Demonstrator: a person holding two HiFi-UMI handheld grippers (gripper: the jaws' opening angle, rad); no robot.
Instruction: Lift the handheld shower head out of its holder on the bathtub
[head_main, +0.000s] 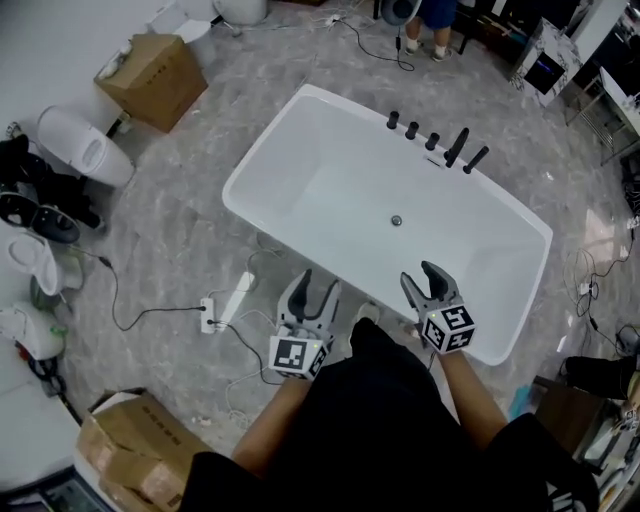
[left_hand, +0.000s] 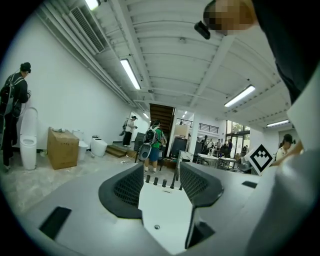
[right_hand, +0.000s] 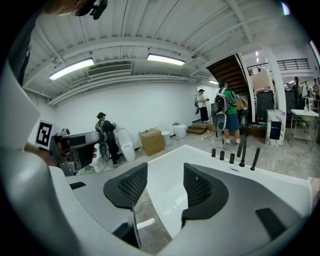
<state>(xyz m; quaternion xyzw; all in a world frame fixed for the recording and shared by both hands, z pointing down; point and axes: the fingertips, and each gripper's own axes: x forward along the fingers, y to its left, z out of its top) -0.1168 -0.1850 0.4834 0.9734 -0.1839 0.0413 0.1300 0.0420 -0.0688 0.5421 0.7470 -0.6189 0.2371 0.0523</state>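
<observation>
The white bathtub fills the middle of the head view. A row of black fittings stands on its far rim, and the slim handheld shower head leans in its holder at the row's right end, beside the taller spout. My left gripper is open and empty at the tub's near rim. My right gripper is also open and empty over the near rim. The left gripper looks along the tub at the fittings. Past the right gripper the shower head shows far off.
A power strip with trailing cables lies on the floor by the tub's near left side. A cardboard box and a toilet stand at the left. More boxes sit at the lower left. A person's feet are beyond the tub.
</observation>
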